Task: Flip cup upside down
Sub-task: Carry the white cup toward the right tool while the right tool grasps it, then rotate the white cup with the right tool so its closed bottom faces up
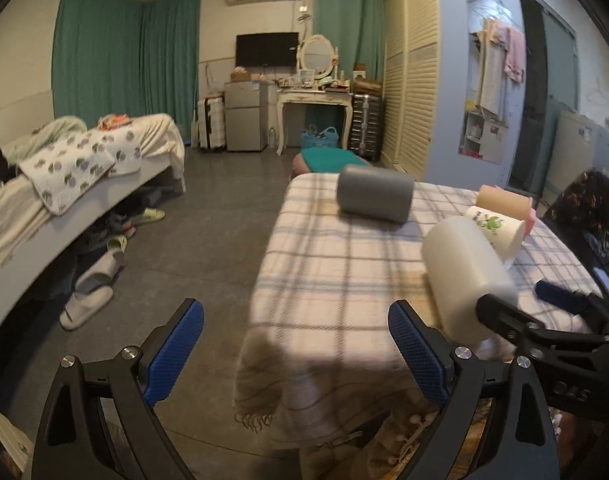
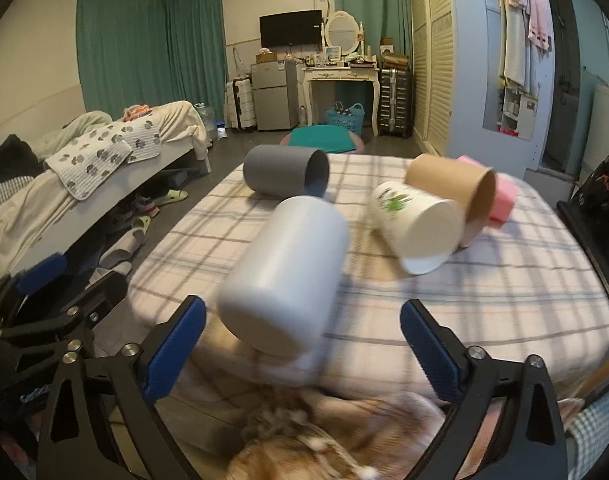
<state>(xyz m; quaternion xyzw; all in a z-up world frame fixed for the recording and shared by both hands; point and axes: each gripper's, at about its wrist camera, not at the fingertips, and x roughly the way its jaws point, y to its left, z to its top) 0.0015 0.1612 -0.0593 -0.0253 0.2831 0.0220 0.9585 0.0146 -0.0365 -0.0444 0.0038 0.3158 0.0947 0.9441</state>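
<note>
Now approaching: right gripper (image 2: 302, 332) spread wide, empty, tall plain white plastic cup (image 2: 284, 276) lying just ahead; next, pinch sides, upend.

Your left gripper (image 1: 296, 344) is spread wide, its blue-padded fingers (image 1: 176, 354) well apart with nothing between them. In its own camera it sits low, level and pointing forward. Seen from the right wrist camera, it appears at the far left edge, beside and slightly behind your right gripper.

Your right gripper (image 2: 302, 346) is likewise spread wide, both blue pads (image 2: 174, 350) clear of any contact. From the left wrist camera its black linkage and one blue pad (image 1: 560, 298) enter from the right edge. Your hands are not visible.
</note>
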